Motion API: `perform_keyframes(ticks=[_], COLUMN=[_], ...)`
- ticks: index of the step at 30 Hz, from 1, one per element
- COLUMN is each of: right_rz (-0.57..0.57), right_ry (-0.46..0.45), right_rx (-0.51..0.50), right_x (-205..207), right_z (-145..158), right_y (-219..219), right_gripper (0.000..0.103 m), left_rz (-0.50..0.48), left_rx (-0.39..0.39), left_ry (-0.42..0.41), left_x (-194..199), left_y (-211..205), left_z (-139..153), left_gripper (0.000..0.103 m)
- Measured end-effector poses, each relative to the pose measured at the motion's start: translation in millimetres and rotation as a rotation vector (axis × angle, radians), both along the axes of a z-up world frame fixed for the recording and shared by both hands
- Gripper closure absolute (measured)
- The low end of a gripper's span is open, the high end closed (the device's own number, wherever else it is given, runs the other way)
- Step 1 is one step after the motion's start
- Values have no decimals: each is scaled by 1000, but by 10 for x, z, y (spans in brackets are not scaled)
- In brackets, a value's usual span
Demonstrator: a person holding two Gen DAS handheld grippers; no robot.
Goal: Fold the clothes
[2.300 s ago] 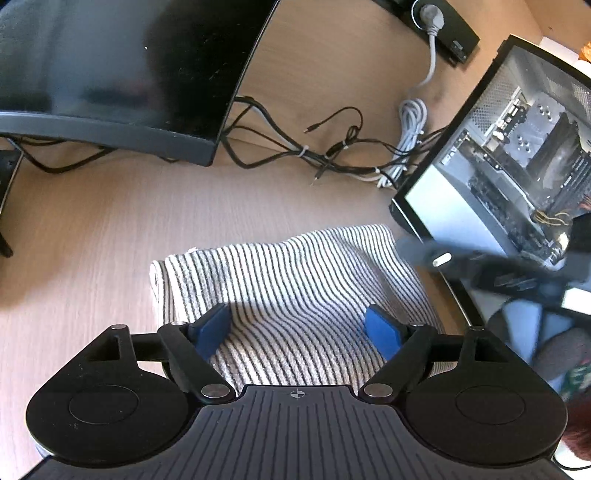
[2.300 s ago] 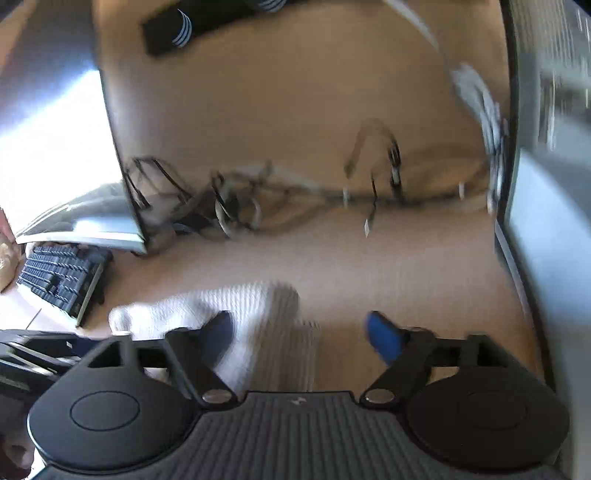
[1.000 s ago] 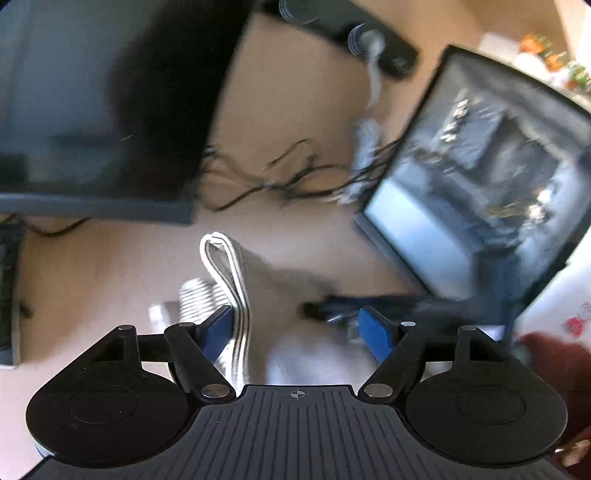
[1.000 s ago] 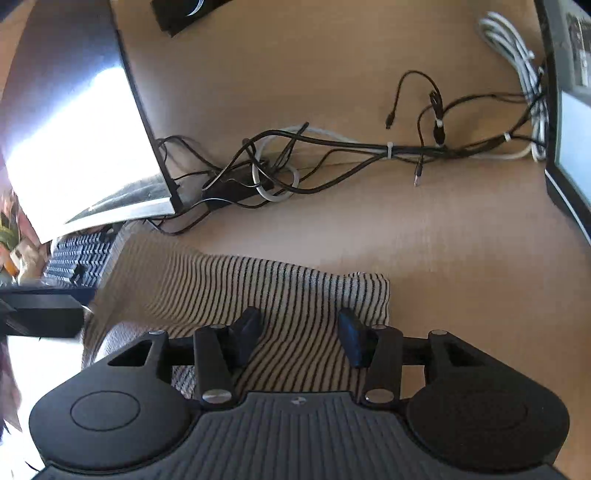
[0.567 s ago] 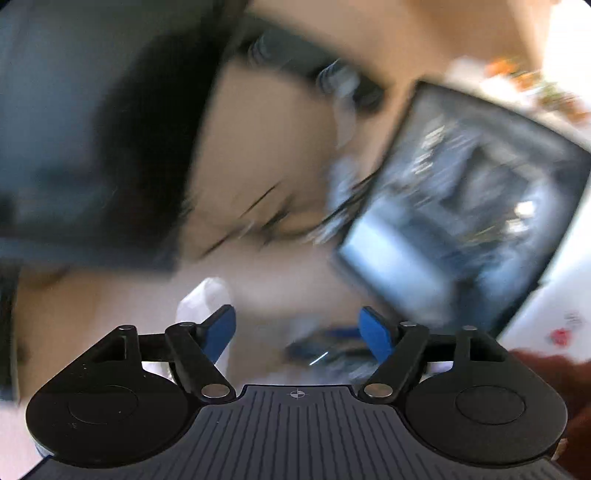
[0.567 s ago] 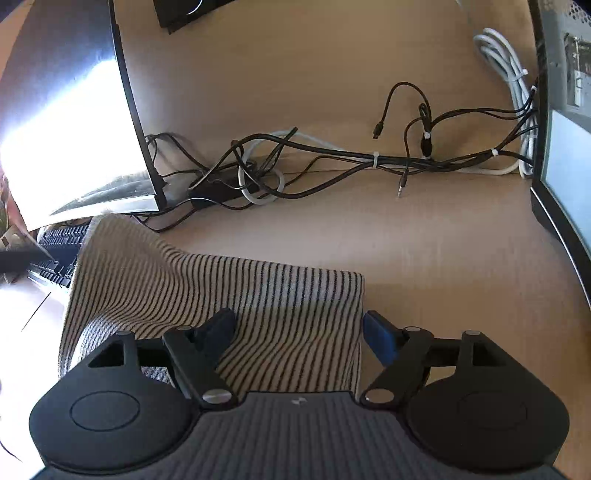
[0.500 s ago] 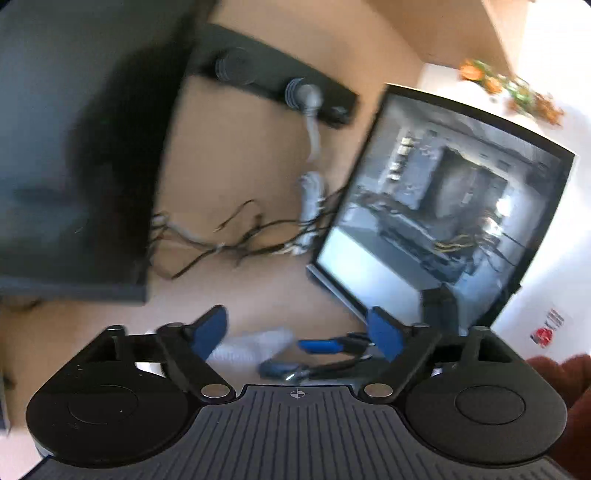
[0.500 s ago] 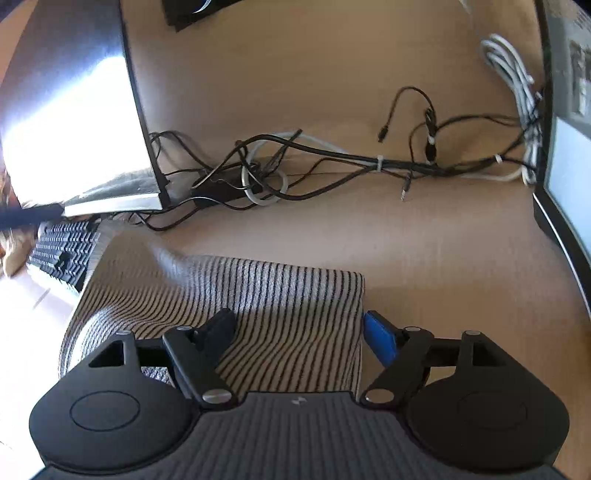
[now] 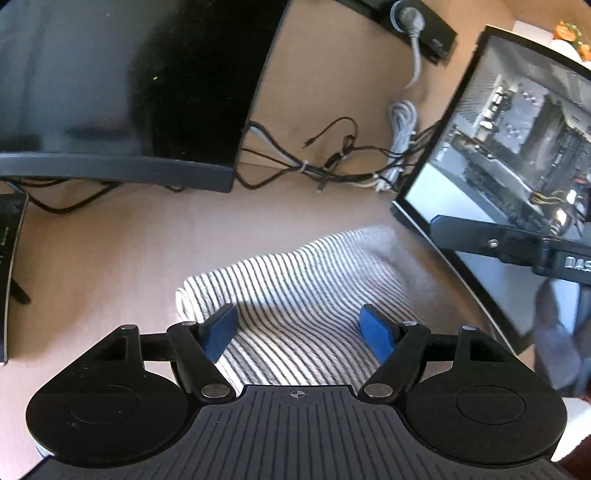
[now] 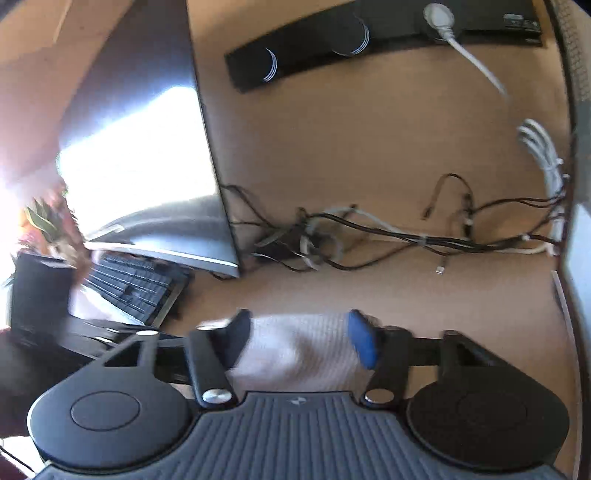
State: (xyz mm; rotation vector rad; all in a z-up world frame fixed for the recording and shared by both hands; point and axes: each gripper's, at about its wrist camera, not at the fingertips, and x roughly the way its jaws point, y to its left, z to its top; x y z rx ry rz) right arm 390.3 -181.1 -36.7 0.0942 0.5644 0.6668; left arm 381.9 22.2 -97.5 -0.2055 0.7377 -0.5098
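A grey-and-white striped garment (image 9: 303, 280) lies folded on the wooden desk (image 9: 110, 258). My left gripper (image 9: 298, 314) hovers low over its near half with the blue pads (image 9: 221, 328) wide apart. Its jaws are closing with cloth below and between them, and neither pad presses on it. In the blurred right wrist view a bunched part of the garment (image 10: 295, 350) fills the gap of my right gripper (image 10: 299, 321). The jaws are closing and both pads touch the cloth. The right gripper's black body (image 9: 517, 247) shows at the garment's far right edge.
A dark curved monitor (image 9: 110, 92) stands at the back left. A glass-sided computer case (image 9: 517, 147) stands on the right. Tangled cables (image 9: 332, 162) and a power strip (image 9: 417, 18) lie behind the garment. A keyboard (image 10: 129, 284) sits at the left.
The left gripper swung up and away, then came back down over the garment. The right gripper opened, then narrowed on a bunch of cloth and rose.
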Motion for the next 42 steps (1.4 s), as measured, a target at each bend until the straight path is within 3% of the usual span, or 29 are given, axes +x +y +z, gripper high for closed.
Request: perform_keyframes(ticks=[3,6,10,15,18,20,24,26,28,32,37,40,42], right_rz=[23,-6,-20,-33,-69,-99,-165,-189,-214,-228,-219,-268,-273], right_ry=[32,117,105,103,107,118,157,160,160,101,70,149,152], right_rx=[-52,-108,-112,-135,-137,-132,-124,-130,-139,-145,-269,-201,-206], right_x=[129,330,381,330,316,307,259,246,223,9,-183,-90,-57], right_z=[-172,-555,-560,-553,-547,-553,-556,-514,-461,-230,-368,-464,-454], right_y=[156,260,299,279,296,305,277,269,258,185,288,250,274], right_gripper=[54,53,51,47,46,45,36,33,26,0,0,0,0], left_rz=[24,37,55,125,83,51,46,49,36,1,-9,-10,4], left_rx=[28,59,63,-10,-113,-129,-21,-39,-14,38,46,62,57], left_ry=[-3,2,-7,7,47,91,123,134,115,79,86,80,85], left_x=[91,175,242,-8,-207,-297,-291,-226,-186,-161,-134,-112,-82], left_y=[17,27,5,242,337,313,161,160,133,105,128,137,151], left_z=[-81,-162,-116,109,168,93,-126,-192,-168,-115,-133,-123,-88], left_gripper=[23,22,25,20,12,12,14,12,12,10,7,7,8])
